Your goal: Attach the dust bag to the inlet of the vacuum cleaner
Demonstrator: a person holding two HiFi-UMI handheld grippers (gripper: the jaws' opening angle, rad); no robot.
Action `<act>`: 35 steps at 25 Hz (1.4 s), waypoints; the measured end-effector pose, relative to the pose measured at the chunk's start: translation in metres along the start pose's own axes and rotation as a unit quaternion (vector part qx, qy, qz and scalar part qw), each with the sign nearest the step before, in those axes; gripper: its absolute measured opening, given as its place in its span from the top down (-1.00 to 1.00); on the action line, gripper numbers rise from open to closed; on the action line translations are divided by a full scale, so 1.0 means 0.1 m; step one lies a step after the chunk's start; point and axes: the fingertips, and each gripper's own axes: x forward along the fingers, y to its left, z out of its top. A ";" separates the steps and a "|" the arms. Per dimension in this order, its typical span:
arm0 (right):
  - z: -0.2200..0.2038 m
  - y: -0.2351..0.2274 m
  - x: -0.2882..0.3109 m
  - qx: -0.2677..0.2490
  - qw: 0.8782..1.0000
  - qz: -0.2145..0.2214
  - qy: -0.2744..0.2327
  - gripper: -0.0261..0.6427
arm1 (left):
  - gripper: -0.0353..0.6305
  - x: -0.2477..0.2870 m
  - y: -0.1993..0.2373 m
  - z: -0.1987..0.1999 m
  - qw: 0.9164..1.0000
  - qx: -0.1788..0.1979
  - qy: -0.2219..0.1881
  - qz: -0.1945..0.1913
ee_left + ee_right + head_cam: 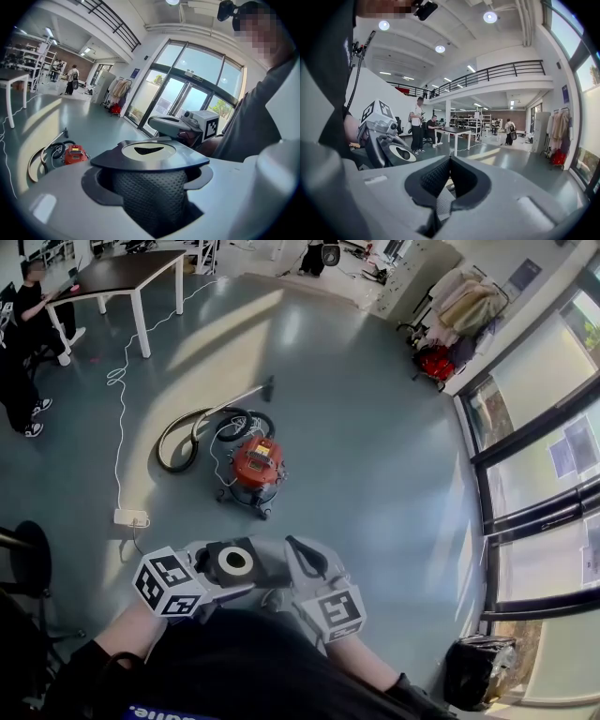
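Room: Grey-blue polished floor of a large open workshop, with glass doors along the 3 o'clock side. I stand with both tools close to my body, at 6 o'clock in the head view.
Vacuum cleaner: the red drum-shaped canister vacuum cleaner (258,465) sits on the floor at 12 o'clock from my hands, well apart from them.
Hose: its grey ribbed hose (178,442) lies looped on the floor at the machine's 10 o'clock.
Power strip: a white plug strip (131,517) lies at the machine's 8 o'clock.
Dust bag: the grey cloth dust bag with a flat black collar plate and a white-ringed hole (235,562) is held off the floor between my two tools, collar facing up.
Left hand-held gripper: the left hand-held gripper (208,576) has its jaws wide, clamped across the collar plate.
Right hand-held gripper: the right hand-held gripper (298,563) is clenched tight. A fold of grey cloth shows between its pads, so I judge that it pinches the bag's body at 3 o'clock of the collar.
Step in hand: I am carrying the bag to the machine, and nothing is attached yet.
Inlet: it is too small to make out from here.
Next move: I need to reach the machine, get low and find the inlet. Then I square the collar hole to it and press the plate on, with the right tool holding the cloth clear.
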 end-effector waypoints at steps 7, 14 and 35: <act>-0.02 -0.17 -0.13 -0.002 1.000 0.007 -0.002 0.95 | -0.19 0.12 -0.07 0.04 1.000 -0.002 0.002 0.008; -0.18 -0.52 -0.30 0.010 1.000 0.015 -0.004 0.95 | -0.19 0.45 -0.07 0.10 1.000 -0.013 0.010 0.017; -0.53 -1.26 -0.58 0.025 0.997 0.070 -0.017 0.95 | -0.19 1.30 -0.18 0.30 0.997 -0.027 0.016 0.073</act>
